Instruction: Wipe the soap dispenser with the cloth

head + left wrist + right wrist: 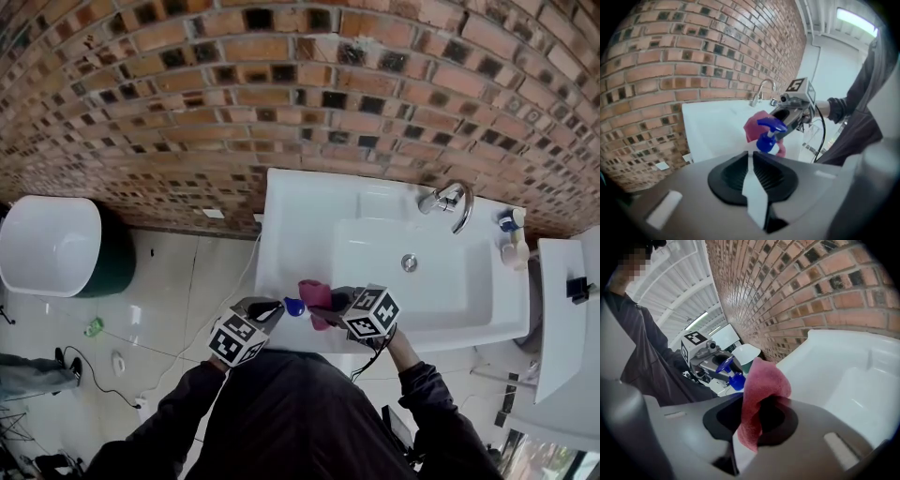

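Already the left claw (751, 161) is clamped on the soap dispenser (767, 140), held up over the sink (291, 216) at its six o'clock edge, while the right claw (757, 404) pinches the cloth (764, 380). Cloth sits just beside the dispenser at its three o'clock in the head view, so both pickups look done and the wiping seems barely started, with nearly all of it left

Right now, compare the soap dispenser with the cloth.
The soap dispenser is rigid, white with a blue pump; the cloth is soft, pink and draped. The dispenser sits in the left gripper, the cloth in the right gripper. Both are clamped and held over the sink's near edge.
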Demonstrator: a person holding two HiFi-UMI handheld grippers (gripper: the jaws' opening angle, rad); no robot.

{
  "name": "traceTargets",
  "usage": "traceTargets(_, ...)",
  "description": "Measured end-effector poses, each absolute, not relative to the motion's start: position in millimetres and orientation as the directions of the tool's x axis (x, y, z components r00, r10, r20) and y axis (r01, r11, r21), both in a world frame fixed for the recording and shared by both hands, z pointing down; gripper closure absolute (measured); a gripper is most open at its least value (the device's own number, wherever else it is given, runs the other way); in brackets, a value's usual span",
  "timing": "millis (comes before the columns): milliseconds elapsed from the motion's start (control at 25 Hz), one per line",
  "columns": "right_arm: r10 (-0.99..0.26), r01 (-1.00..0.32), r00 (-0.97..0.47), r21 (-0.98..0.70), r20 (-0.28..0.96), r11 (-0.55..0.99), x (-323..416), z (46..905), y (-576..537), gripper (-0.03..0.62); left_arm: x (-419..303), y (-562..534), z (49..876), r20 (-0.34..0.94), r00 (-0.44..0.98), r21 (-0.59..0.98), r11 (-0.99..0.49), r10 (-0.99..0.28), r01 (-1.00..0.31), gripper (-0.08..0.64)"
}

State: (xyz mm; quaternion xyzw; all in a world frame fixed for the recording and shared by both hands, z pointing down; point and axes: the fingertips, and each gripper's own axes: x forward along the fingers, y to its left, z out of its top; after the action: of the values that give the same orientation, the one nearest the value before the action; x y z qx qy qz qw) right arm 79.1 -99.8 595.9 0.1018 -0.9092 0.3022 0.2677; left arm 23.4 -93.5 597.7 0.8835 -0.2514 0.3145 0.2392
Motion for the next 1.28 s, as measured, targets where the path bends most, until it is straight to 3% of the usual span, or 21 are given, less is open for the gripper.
traceTargets(160, -0.017, -0.344, -0.842, -0.512, 0.54, 0.787, 76.1, 597.9, -81.7, 0.523, 31.6, -111.6, 596.1, 0.675, 0.675, 0.223, -0.789, -0.298, -0.572, 0.56)
traceTargets(240, -0.042, -0.364, -0.849, -0.525, 0.527, 0.769, 79.3, 595.0, -81.2, 0.525, 32.0, -116.1, 589.1, 0.66, 0.688, 0.229, -0.791, -0.302, -0.567, 0.515)
traceTargets(440, -0.095, -0.311, -0.939, -0.697, 0.331, 0.646, 84.5, 561.2, -102.7, 0.525, 35.6, -108.1, 571.1, 0.614, 0.731, 0.263, -0.795, -0.299, -0.546, 0.507)
traceTargets(520, -0.088, -0.298, -0.946, -0.735, 0.311, 0.61, 80.7, 566.1, -107.3, 0.525, 39.4, -105.4, 574.1, 0.615, 0.731, 0.271, -0.791, -0.297, -0.549, 0.506)
traceTargets(680, -0.074, -0.36, -0.92, -0.755, 0.385, 0.549, 75.5, 601.3, -111.3, 0.525, 37.6, -108.4, 579.5, 0.623, 0.717, 0.272, -0.773, -0.312, -0.573, 0.549)
traceTargets(800, -0.028, -0.426, -0.875, -0.741, 0.484, 0.519, 74.0, 641.1, -103.7, 0.525, 32.7, -109.5, 585.3, 0.639, 0.704, 0.269, -0.767, -0.311, -0.583, 0.522)
traceTargets(1000, -0.015, -0.536, -0.751, -0.596, 0.66, 0.597, 74.7, 686.0, -92.8, 0.525, 32.1, -109.1, 591.2, 0.642, 0.696, 0.271, -0.754, -0.322, -0.599, 0.529)
traceTargets(1120, -0.08, -0.544, -0.734, -0.514, 0.674, 0.663, 78.7, 673.0, -95.9, 0.525, 29.5, -111.1, 590.6, 0.636, 0.696, 0.268, -0.75, -0.334, -0.605, 0.506)
traceTargets(1280, -0.221, -0.539, -0.77, -0.424, 0.599, 0.728, 88.7, 615.2, -99.1, 0.523, 19.3, -113.3, 567.5, 0.562, 0.715, 0.245, -0.742, -0.416, -0.624, 0.5)
